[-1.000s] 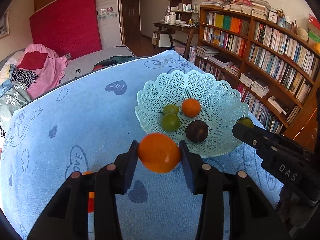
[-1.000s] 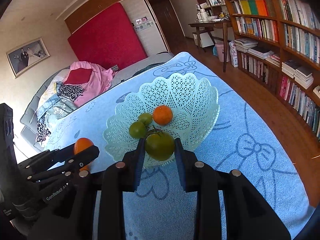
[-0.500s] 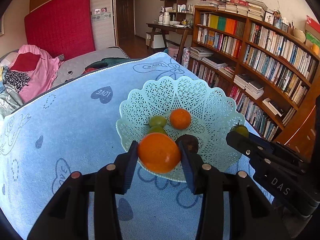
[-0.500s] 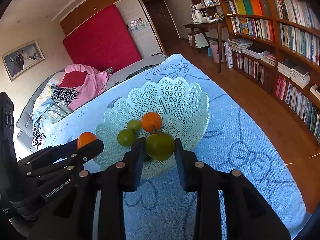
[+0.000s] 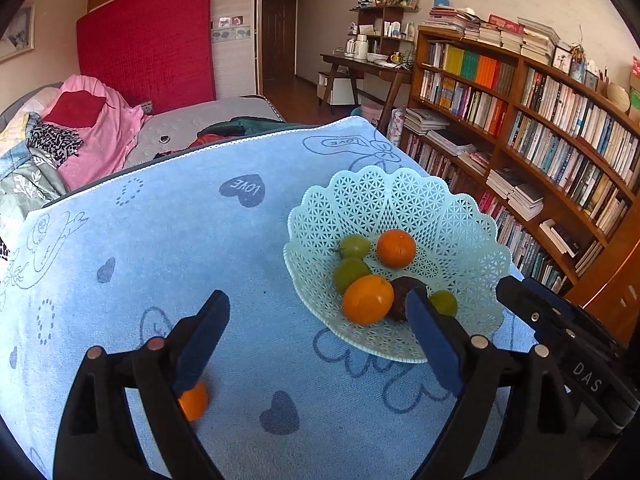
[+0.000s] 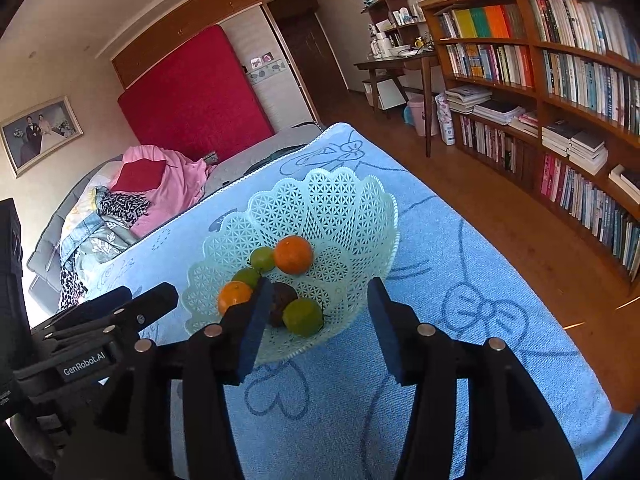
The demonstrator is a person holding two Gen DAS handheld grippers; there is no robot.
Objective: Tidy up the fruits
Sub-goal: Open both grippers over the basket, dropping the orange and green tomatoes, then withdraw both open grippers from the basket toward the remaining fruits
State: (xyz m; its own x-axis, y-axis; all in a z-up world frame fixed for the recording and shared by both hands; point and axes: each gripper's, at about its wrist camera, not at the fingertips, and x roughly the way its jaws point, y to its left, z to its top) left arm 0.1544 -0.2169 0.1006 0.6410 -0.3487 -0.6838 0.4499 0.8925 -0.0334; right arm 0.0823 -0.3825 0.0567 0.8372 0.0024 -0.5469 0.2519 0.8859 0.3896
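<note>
Now both grippers stand over the near rim of the basket point(image 5: 394, 196), and both have just been opening. My left gripper point(image 5: 316, 320) has its fingers spread wide with nothing between them; the orange point(image 5: 367, 299) it carried lies free in the basket. My right gripper point(image 6: 318, 310) has its fingers parted too, and the green fruit point(image 6: 303, 316) sits in the basket between and beyond them, no pad pressing on it as far as I can see.

To finish this release well, I judge I should draw each gripper back along its own line, fingers kept apart, so a pad does not nudge the fruit or catch the rim. I would not let the two grippers cross.

Inside the basket I count six fruits: two oranges, the second point(image 5: 396, 248) farther back, three green ones, and a dark fruit point(image 5: 402, 296) in the middle, all clustered and touching their neighbours.

One more orange point(image 5: 194, 400) lies on the blue cloth point(image 5: 160, 240), well apart from the basket, partly hidden by my left finger. I judge that one comes next.
</note>
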